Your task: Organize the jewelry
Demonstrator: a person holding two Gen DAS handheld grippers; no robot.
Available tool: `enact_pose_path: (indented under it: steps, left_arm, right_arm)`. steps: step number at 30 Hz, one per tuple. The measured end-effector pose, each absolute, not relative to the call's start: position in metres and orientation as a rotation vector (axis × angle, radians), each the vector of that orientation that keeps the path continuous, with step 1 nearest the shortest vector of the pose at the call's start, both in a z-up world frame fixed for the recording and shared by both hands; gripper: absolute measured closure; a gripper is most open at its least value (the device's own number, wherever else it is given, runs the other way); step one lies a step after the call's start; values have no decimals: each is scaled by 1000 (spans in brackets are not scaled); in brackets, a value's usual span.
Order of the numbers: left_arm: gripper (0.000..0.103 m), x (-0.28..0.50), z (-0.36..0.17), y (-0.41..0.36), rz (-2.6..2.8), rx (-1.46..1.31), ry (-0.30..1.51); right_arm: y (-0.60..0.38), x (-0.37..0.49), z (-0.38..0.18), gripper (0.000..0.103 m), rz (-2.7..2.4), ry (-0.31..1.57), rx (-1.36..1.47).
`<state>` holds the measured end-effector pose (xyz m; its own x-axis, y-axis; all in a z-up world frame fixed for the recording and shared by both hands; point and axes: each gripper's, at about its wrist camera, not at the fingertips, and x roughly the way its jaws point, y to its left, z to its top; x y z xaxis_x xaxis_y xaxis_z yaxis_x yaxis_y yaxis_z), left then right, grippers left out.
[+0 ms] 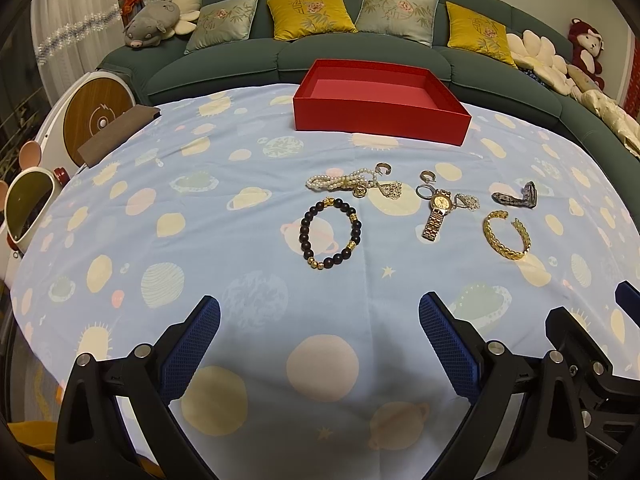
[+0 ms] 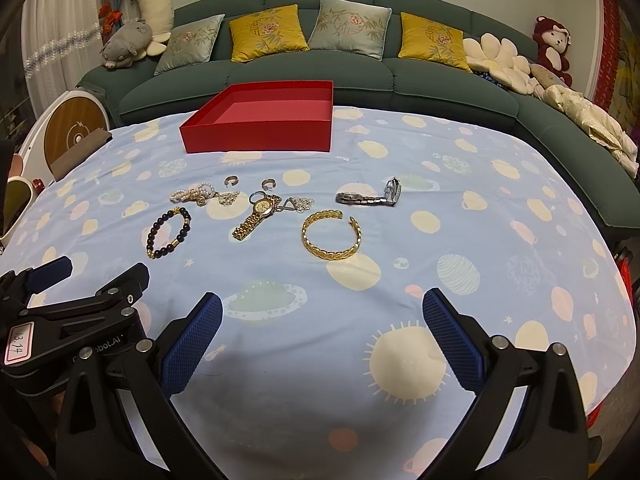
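Observation:
An empty red box stands at the far side of the table. In front of it lie a dark bead bracelet, a pearl strand, a gold watch, a gold cuff bangle, a silver watch, two ring earrings and small pendants. My left gripper is open and empty, near the bead bracelet. My right gripper is open and empty, near the bangle.
The table wears a light blue planet-print cloth. A green sofa with cushions and plush toys runs behind it. A round wooden-faced device stands off the table's left edge. The right gripper shows at the left view's lower right.

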<state>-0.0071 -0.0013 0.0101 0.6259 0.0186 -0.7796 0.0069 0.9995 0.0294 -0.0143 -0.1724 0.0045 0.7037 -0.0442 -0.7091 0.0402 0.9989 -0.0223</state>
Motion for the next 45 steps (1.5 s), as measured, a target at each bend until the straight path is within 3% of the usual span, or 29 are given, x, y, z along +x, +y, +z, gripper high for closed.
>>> enact_pose_path:
  steps: [29, 45]
  left_arm:
    - [6, 2, -4, 13, -11, -18, 945]
    - [6, 62, -23, 31, 44, -69, 926]
  right_arm:
    - [-175, -5, -4, 5, -40, 800, 15]
    - [-249, 87, -7, 7, -156, 818, 182]
